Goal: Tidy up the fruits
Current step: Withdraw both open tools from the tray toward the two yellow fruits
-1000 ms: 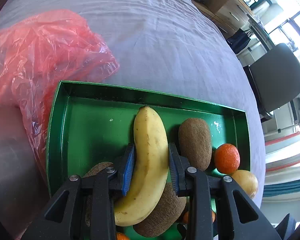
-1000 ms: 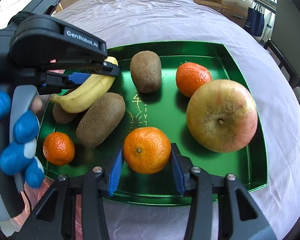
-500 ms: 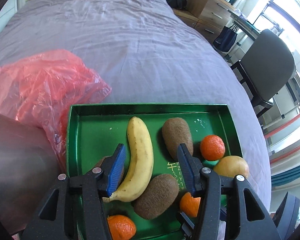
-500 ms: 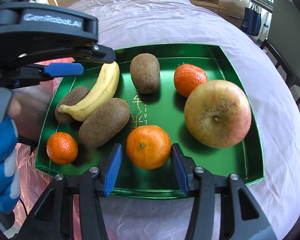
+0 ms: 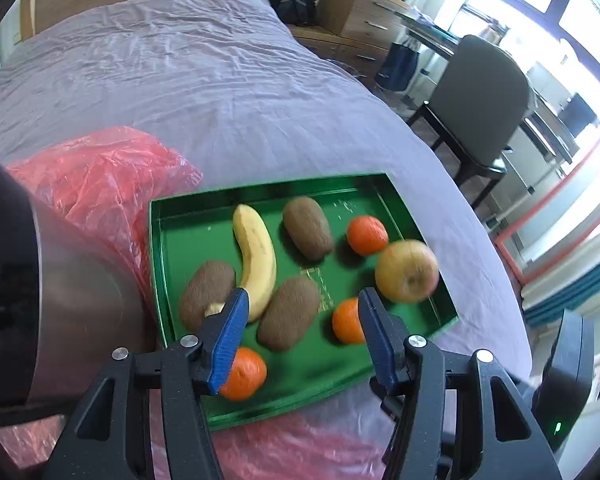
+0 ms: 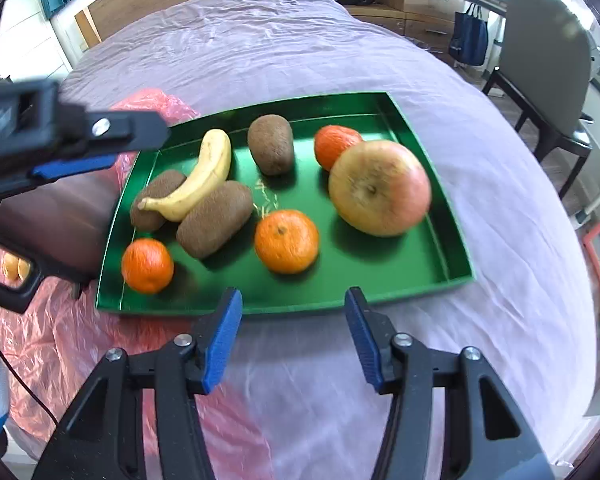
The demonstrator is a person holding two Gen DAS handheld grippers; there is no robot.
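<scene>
A green tray (image 5: 168, 216) on the bed holds a banana (image 5: 256, 252), three kiwis, three mandarins and an apple (image 5: 406, 270). My left gripper (image 5: 303, 296) hangs above the tray's near half, jaws opening, nothing between them. The banana (image 6: 204, 176) rests across two kiwis (image 6: 214, 224). In the right wrist view my right gripper (image 6: 293, 296) sits just outside the tray's front wall (image 6: 148, 308), jaws opening and empty. The mandarin (image 6: 286, 240) lies free on the tray floor ahead of it, left of the apple (image 6: 380, 188).
A crumpled red plastic bag (image 5: 100, 176) lies left of the tray and spreads under its near edge (image 6: 60, 340). A dark blurred shape (image 5: 40, 300) fills the left. Purple bedsheet (image 5: 200, 80) stretches beyond. A chair (image 5: 480, 100) and drawers stand right of the bed.
My left gripper let go of the banana, opened and rose back from the tray. My right gripper released the mandarin, opened and pulled back past the tray's front wall.
</scene>
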